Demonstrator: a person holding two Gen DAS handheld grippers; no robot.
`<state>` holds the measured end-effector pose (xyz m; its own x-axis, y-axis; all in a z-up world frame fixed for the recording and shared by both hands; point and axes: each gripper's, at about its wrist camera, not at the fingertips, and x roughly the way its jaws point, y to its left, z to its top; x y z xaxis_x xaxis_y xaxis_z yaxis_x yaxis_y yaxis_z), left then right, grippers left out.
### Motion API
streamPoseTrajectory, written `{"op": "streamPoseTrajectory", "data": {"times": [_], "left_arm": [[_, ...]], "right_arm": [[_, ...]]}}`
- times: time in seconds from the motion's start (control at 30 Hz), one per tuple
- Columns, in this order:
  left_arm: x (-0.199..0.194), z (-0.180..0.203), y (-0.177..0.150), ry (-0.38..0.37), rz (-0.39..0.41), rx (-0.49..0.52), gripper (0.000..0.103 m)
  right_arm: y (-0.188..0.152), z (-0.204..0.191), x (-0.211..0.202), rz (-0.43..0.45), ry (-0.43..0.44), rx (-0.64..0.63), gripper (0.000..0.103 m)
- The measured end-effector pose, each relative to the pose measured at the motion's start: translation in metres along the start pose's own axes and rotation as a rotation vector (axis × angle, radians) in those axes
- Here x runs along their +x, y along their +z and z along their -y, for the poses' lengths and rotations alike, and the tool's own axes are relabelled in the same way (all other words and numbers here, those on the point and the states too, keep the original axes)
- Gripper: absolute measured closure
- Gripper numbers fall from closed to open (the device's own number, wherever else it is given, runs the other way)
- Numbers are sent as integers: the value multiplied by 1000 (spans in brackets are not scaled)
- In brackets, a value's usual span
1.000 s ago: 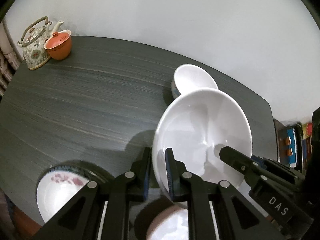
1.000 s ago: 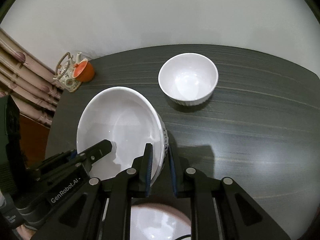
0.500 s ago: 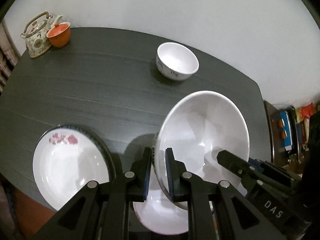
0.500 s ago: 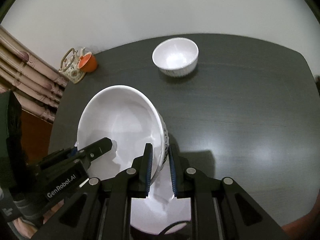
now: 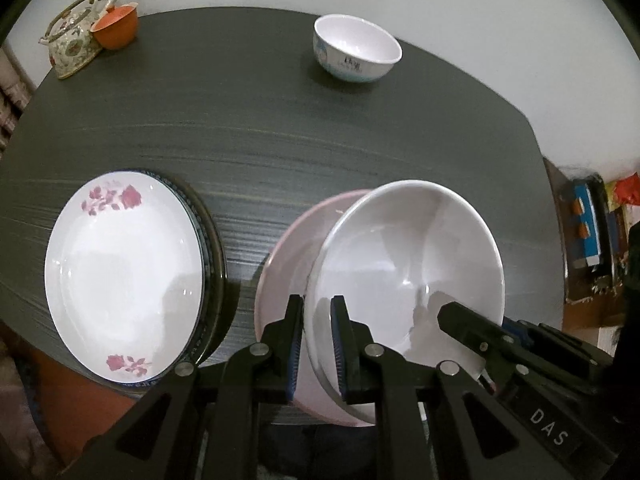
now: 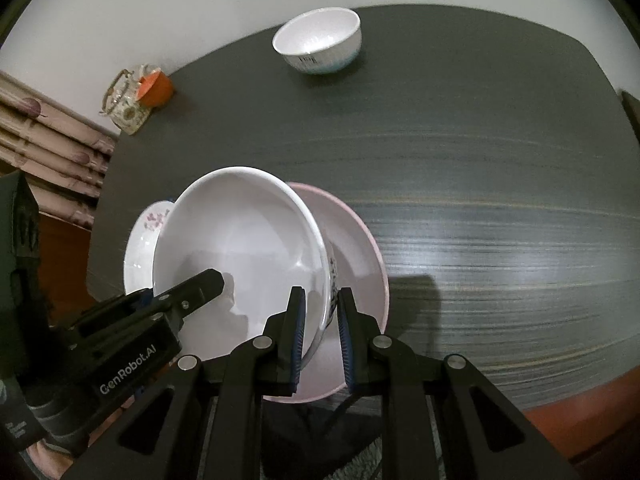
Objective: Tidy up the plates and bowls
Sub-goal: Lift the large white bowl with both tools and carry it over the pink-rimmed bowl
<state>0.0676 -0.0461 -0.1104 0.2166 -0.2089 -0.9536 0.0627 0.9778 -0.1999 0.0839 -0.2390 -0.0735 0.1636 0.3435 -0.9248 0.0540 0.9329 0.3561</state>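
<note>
Left wrist view: my left gripper [image 5: 317, 344] and right gripper [image 6: 321, 336] each pinch the large white ceramic bowl's [image 5: 404, 280] rim above the pale pink plate [image 5: 292, 248]; next I lower it level, then release.

The large bowl [image 6: 240, 256] hides most of the rose plate [image 6: 144, 240] and the pink plate's [image 5: 292, 256] middle

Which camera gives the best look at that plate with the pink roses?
The left wrist view. There the rose plate shows nearly whole, both flower sprays clear, lying on the dark table. In the right wrist view the big white bowl covers most of it; only a sliver of rim with one sprig shows.
</note>
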Motion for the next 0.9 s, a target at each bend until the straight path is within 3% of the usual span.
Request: {"op": "streamPoseTrajectory", "data": {"times": [0.4,0.9], "left_arm": [[25,9,-5,41,-39,18,89],[30,7,2,24,-65,-13,86]], "right_arm": [[-7,5,24,-44,-37,38,87],[2,-8,31,-51,-86,15,85]]}}
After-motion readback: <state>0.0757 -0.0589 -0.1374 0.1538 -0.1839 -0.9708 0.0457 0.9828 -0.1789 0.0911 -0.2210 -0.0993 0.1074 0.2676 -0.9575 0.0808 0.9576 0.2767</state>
